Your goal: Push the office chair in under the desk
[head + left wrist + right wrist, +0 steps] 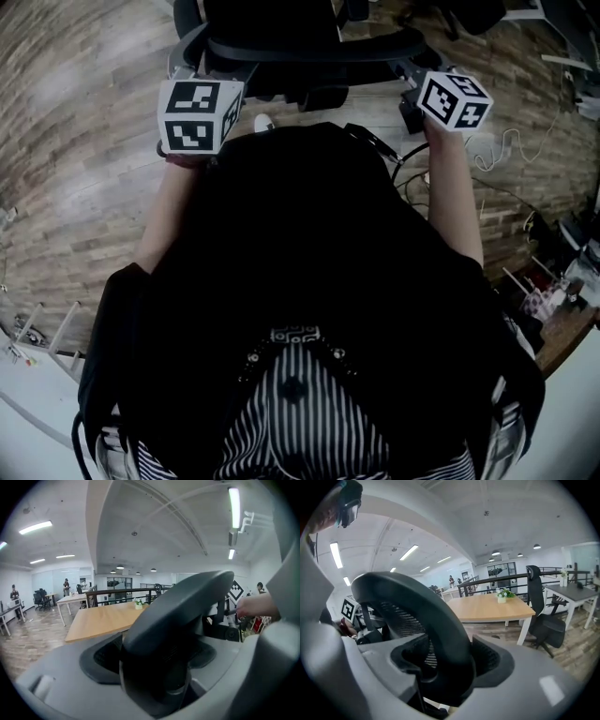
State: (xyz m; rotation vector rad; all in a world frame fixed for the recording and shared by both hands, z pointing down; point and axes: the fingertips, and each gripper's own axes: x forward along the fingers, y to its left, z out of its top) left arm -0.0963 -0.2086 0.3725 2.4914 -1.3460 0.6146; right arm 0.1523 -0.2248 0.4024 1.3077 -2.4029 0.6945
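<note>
The black office chair (309, 56) stands straight ahead of me on the wooden floor, its back towards me. My left gripper (190, 70) holds the left end of the chair's curved top frame (178, 606), and both grey jaws close round it in the left gripper view. At the right end of the frame (417, 606) my right gripper (412, 82) has its jaws shut round the bar, with the mesh back showing behind. Beyond the chair stands the light wooden desk (492, 607), also seen in the left gripper view (103, 618).
A small potted plant (502, 594) sits on the desk. Another black chair (543, 616) and a grey table (572, 590) stand to the right. Cables (497, 150) lie on the floor at the right. People (14, 599) and more desks are far off at the left.
</note>
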